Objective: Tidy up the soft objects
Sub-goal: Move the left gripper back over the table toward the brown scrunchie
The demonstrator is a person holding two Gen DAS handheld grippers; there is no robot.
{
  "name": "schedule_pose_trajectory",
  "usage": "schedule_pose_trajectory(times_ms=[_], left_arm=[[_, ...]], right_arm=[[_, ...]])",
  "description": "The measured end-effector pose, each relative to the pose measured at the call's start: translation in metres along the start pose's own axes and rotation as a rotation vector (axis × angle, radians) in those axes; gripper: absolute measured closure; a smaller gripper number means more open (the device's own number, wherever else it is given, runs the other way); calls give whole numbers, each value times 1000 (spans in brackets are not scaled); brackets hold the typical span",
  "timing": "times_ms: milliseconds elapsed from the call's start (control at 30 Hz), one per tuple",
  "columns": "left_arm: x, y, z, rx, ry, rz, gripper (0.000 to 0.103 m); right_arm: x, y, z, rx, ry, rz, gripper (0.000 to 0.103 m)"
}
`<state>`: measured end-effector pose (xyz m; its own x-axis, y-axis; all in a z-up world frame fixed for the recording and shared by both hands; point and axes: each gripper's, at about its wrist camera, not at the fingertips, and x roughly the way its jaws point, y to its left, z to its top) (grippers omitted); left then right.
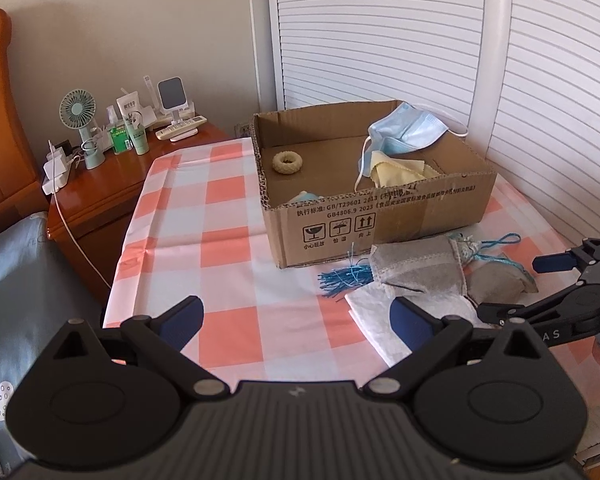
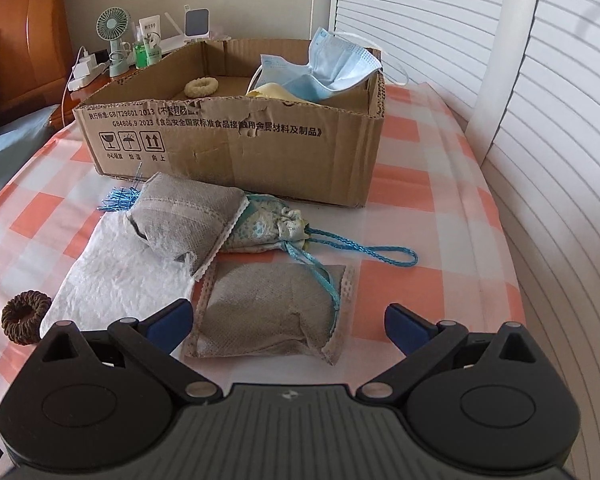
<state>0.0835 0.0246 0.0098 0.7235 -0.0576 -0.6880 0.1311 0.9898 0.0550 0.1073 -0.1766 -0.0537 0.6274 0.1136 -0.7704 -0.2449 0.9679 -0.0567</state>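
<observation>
Cardboard box [image 2: 236, 136] on the checked tablecloth [image 1: 204, 216], top open. Inside: a pale knitted ring [image 2: 201, 87] toward the far-left corner, a yellow cloth [image 1: 396, 168], and a blue face mask [image 2: 332, 68] draped over the far-right rim. A pale blue item [image 1: 306, 196] shows against the near wall, mostly hidden.

In front of the box: two grey pouches, the far pouch [image 2: 180, 220] and the near pouch [image 2: 268, 312], a patterned drawstring bag [image 2: 264, 228] with blue cord, a white cloth [image 2: 120, 276], a blue tassel [image 1: 342, 280], a brown hair tie [image 2: 26, 316].

Left gripper [image 1: 296, 322] spread apart, empty, above the tablecloth. Right gripper [image 2: 288, 322] spread apart, empty, fingers either side of the near pouch; contact unclear.
</observation>
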Motion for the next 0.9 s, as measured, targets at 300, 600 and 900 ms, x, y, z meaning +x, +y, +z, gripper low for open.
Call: schedule_pose_trajectory(times_ms=[300,600,900], left_arm=[[7,-10,-3,41,25,-17,4],[21,-23,-26,132,104,-84,4],[42,-21,-52,97,212,-108,4]], right_arm=[[8,-13,-3,38,-8,-99,0],[4,-22,-11,72,-18,-104,0],[5,-23,-11,75,-18,-97,0]])
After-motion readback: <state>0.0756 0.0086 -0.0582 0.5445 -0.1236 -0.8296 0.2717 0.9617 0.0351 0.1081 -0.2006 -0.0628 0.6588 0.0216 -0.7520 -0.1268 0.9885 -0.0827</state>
